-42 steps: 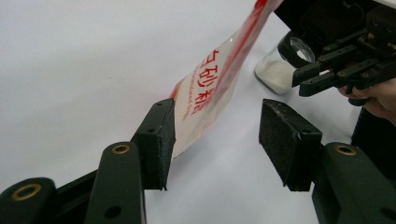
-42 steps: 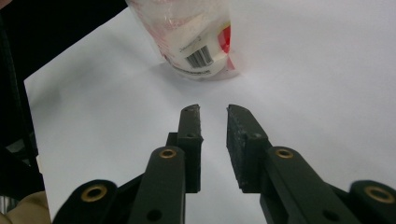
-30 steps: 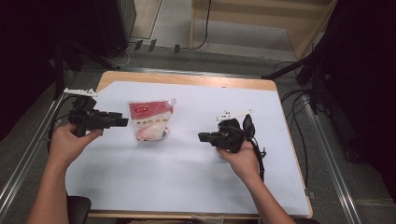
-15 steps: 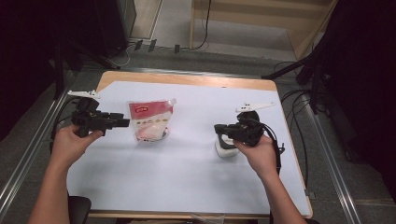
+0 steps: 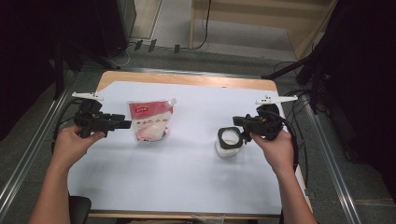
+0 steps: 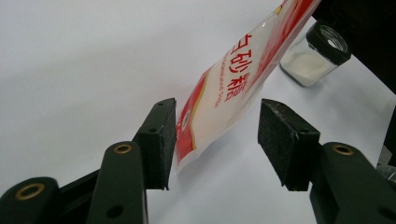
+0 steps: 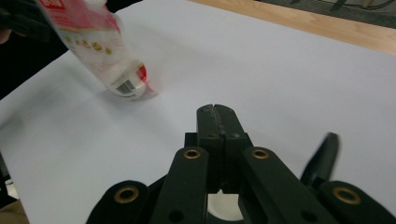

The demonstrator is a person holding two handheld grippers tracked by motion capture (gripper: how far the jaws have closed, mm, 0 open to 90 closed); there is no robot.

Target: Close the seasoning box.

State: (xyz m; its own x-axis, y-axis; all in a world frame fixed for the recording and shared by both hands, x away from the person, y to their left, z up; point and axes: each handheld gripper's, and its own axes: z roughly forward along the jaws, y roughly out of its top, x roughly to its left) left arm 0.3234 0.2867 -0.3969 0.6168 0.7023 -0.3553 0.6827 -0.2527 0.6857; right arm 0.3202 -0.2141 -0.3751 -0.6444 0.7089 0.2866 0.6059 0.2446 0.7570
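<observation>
A red and white sugar pouch [image 5: 149, 120] lies on the white sheet left of centre. My left gripper [image 5: 127, 124] is level at the pouch's left edge. In the left gripper view its jaws [image 6: 215, 140] stand open with the pouch's corner [image 6: 224, 93] between them; the pads do not squeeze it. A small glass jar [image 5: 229, 141] with a black rim and white contents stands right of centre, also seen as the jar [image 6: 315, 53]. My right gripper [image 5: 237, 122] hangs just right of and above the jar, shut [image 7: 215, 109] with nothing in it. The pouch [image 7: 93, 42] shows far off.
The white sheet [image 5: 187, 186] covers a wooden table [image 5: 187, 80]. Metal rails run along both sides on the floor. A black curved piece [image 7: 322, 158] rises just right of the right jaws. Cables trail from both grippers; dark stands ring the table.
My right hand has drawn back to the right and upward, off the jar, which now stands uncovered. The left hand and the pouch have stayed put.
</observation>
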